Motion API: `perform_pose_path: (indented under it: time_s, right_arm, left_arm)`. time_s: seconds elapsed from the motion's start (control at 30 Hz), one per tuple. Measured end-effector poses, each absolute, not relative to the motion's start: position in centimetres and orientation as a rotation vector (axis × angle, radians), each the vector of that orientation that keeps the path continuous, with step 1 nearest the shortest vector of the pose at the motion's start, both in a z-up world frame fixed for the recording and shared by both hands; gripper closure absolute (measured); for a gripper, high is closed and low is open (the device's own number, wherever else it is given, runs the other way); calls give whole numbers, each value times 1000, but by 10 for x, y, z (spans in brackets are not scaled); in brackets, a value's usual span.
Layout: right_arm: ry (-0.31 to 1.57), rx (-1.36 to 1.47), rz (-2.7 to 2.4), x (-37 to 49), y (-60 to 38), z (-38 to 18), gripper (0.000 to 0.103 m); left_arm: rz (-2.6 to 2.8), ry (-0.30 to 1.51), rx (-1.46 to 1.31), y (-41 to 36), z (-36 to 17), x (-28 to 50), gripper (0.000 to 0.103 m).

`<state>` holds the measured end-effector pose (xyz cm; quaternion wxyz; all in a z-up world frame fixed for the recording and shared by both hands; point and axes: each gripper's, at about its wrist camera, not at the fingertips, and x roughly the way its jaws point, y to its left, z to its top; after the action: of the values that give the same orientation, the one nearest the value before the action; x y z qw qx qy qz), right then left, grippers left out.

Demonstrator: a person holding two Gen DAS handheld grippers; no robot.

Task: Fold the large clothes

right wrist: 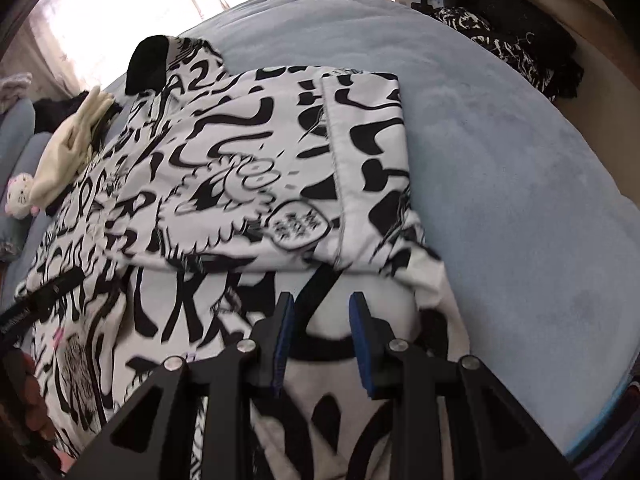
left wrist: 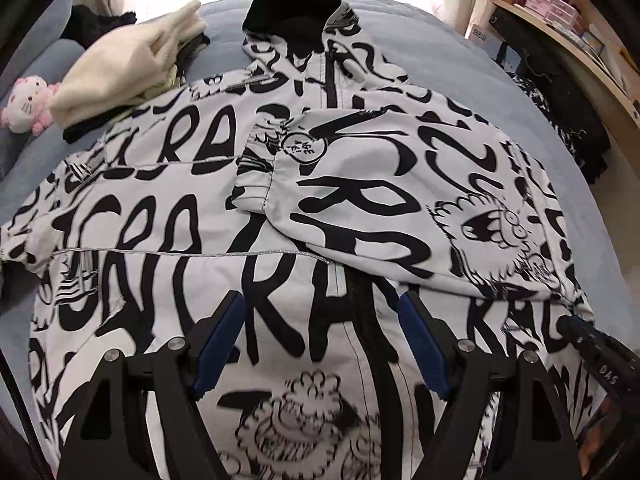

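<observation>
While the printed jacket (left wrist: 168, 216) lies flat on the bed (right wrist: 500, 168), sleeve (left wrist: 400, 200) folded across, both grippers, left (left wrist: 322, 340) and right (right wrist: 322, 344), hover with fingers spread.

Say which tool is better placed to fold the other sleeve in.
Left, probably: the left tool hangs open over the jacket nearer the unfolded sleeve; the right tool sits by the folded sleeve.
</observation>
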<state>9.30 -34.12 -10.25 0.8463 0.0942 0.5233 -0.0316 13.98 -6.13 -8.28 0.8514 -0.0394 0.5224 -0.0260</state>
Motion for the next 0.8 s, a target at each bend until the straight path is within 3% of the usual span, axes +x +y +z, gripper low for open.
perform_pose_path:
  time_s: [0.37, 0.8]
  right_arm:
    - [1095, 149, 11, 49, -303, -85, 75]
    - [1069, 28, 118, 27, -219, -64, 75]
  left_arm:
    - [-75, 1012, -28, -55, -40, 82, 26]
    - [25, 935, -110, 43, -16, 25, 25]
